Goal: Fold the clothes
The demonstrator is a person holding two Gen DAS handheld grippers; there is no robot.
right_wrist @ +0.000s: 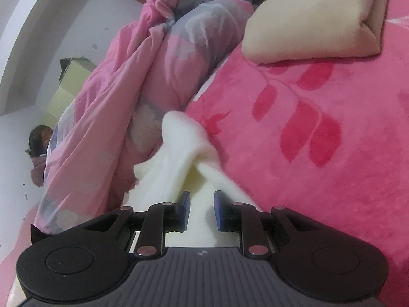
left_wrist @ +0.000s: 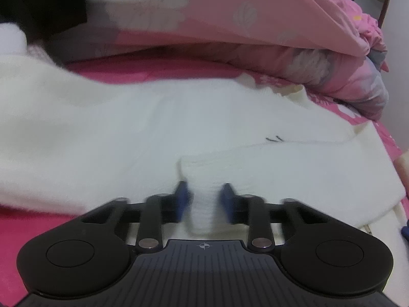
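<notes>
A white fluffy garment (left_wrist: 127, 128) lies spread across the pink bed sheet (left_wrist: 153, 69). Its ribbed cuff (left_wrist: 202, 179) rises bunched between the blue pads of my left gripper (left_wrist: 204, 197), which is shut on it. In the right wrist view another stretch of the same white garment (right_wrist: 184, 140) runs up from the sheet and passes between the pads of my right gripper (right_wrist: 202, 209). The cloth fills the narrow gap, so that gripper is shut on it. The left wrist view is blurred around the fingertips.
A bunched pink floral quilt (left_wrist: 255, 12) lies along the far side of the bed and shows as the quilt (right_wrist: 127, 89) left of the right gripper. A folded beige cloth (right_wrist: 314, 20) rests on the leaf-patterned sheet (right_wrist: 319, 153). A dark object (left_wrist: 43, 0) sits at the far left.
</notes>
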